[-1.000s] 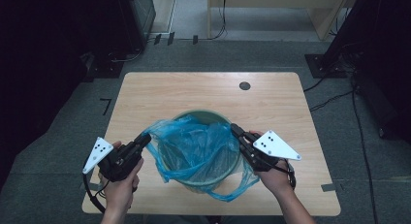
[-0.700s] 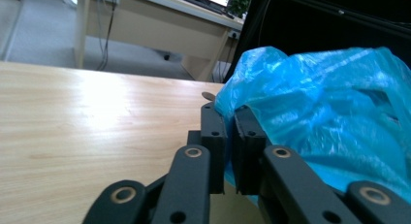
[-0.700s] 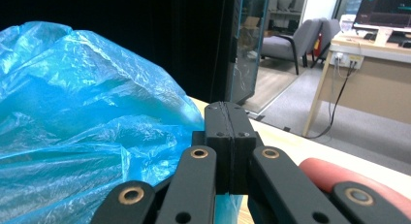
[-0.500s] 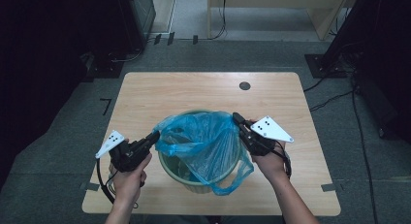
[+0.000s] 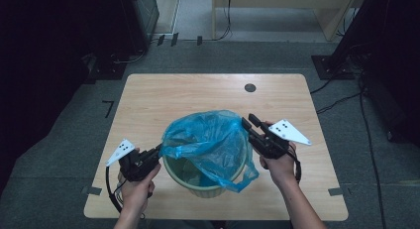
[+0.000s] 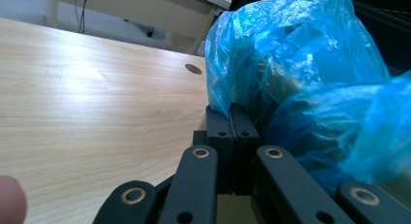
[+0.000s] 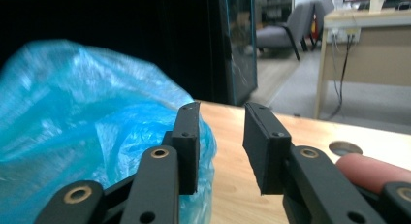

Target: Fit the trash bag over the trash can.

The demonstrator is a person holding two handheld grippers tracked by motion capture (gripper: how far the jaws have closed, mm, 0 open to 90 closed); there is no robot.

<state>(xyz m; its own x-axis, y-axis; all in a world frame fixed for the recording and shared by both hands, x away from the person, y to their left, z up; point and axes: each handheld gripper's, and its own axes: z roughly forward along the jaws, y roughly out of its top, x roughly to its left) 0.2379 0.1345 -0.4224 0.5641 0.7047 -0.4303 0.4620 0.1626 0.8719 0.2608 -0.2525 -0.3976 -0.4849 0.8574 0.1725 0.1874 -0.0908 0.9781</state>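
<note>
A blue plastic bag (image 5: 208,140) is draped loosely over a pale green bin (image 5: 198,188) near the table's front edge. My left gripper (image 5: 159,149) is at the bin's left side, shut on the bag's edge. In the left gripper view the pads (image 6: 231,121) meet with a thin fold of the blue bag (image 6: 300,73) pinched at their tips. My right gripper (image 5: 248,120) is at the bin's right rim. Its jaws have just been opening. In the right gripper view they (image 7: 220,136) stand apart with nothing between them, and the bag (image 7: 72,127) lies just left of them.
The bin stands on a light wooden table (image 5: 198,97) with a round cable hole (image 5: 250,87) at the back right. Dark cabinets and cables lie on the grey floor beyond. A desk and chairs stand far behind in the right gripper view.
The right gripper has let go of the bag, opened, and drifted slightly right. The left gripper moved in toward the bin and lower, still holding the edge. The bag now sits higher and more bunched.
</note>
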